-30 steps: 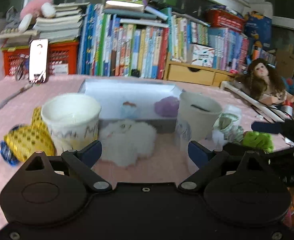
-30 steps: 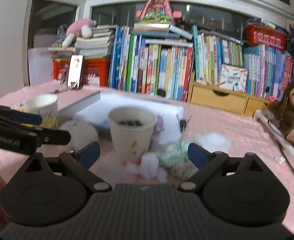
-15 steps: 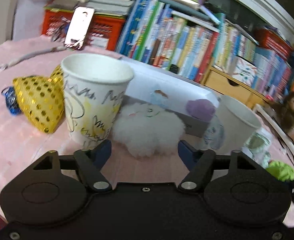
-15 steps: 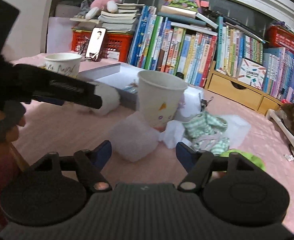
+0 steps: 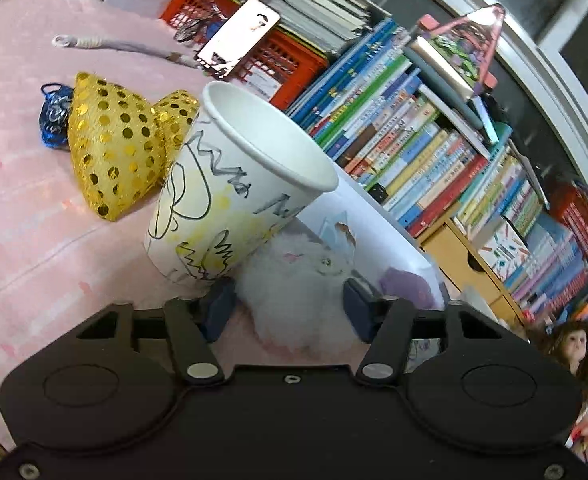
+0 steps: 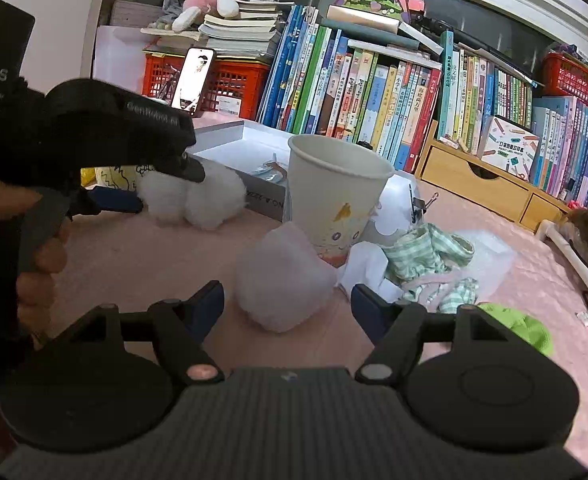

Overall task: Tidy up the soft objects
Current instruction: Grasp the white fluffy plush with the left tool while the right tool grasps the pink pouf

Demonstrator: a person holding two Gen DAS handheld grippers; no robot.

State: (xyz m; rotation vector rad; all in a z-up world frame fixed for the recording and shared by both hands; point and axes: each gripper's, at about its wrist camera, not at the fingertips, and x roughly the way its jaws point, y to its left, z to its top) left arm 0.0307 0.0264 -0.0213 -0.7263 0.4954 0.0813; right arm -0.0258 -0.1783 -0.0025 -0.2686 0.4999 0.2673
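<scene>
A white fluffy plush (image 5: 294, 288) lies on the pink cloth beside a scribbled paper cup (image 5: 233, 184). My left gripper (image 5: 287, 310) straddles it, rolled to one side, its jaws closing with both pads against the fluff. In the right wrist view that left gripper (image 6: 167, 188) pinches the plush (image 6: 209, 196), a hand on its handle. My right gripper (image 6: 287, 308) stands open, apart from the pale pink soft cube (image 6: 283, 284) between its fingers. Behind the cube stands a second paper cup (image 6: 334, 192).
A gold sequin pouch (image 5: 109, 152) lies left of the scribbled cup. A shallow white box (image 5: 374, 216) holding a purple lump (image 5: 408, 284) sits behind the plush. Green checked cloth (image 6: 430, 264), white paper and a green soft thing (image 6: 522, 326) lie right of the cube. Books line the back.
The left gripper has rolled, dropped closer to the white plush and narrowed its jaws onto it. The right gripper sank toward the pink cube, narrowed a little, then held still.
</scene>
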